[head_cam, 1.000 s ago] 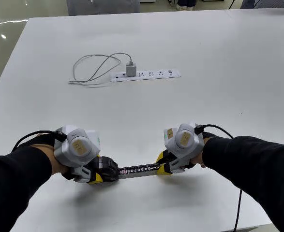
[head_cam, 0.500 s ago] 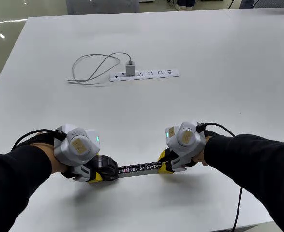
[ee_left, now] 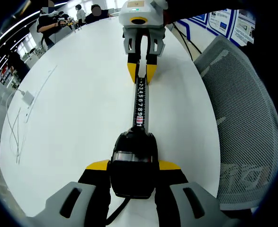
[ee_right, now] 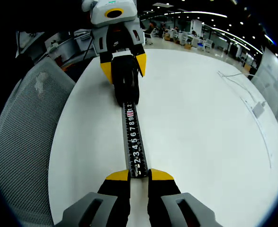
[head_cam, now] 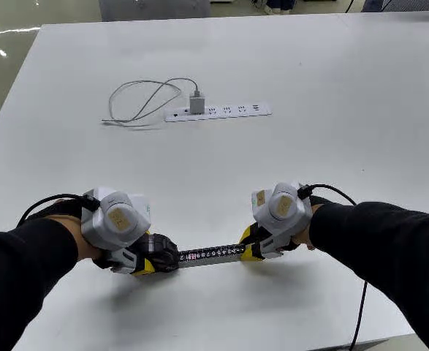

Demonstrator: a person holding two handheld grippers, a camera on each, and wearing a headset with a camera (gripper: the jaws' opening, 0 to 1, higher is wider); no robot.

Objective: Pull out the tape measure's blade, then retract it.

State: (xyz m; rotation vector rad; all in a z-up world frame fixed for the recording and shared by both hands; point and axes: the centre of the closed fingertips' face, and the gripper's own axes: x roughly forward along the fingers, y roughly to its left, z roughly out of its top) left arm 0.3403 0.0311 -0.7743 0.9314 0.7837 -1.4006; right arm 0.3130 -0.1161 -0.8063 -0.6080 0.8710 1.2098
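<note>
The black tape measure case [ee_left: 134, 161] sits between the yellow tips of my left gripper [ee_left: 134, 166], which is shut on it. Its numbered blade [ee_left: 139, 101] runs out over the white table to my right gripper [ee_right: 139, 175], which is shut on the blade's end. From the right gripper view the blade [ee_right: 132, 139] leads back to the case [ee_right: 125, 80]. In the head view the case [head_cam: 158, 254], blade [head_cam: 210, 255], left gripper [head_cam: 142, 265] and right gripper [head_cam: 248, 254] lie in a line near the table's front edge.
A white power strip [head_cam: 218, 112] with a plugged charger [head_cam: 197, 104] and a looped cable [head_cam: 137, 102] lies further back on the table [head_cam: 294, 80]. A grey mesh chair [ee_left: 238, 118] stands beside the table's edge. People sit in the far background of the left gripper view.
The right gripper has drifted slightly to the right, and the blade shows a little more length. The left gripper has stayed put on the case.
</note>
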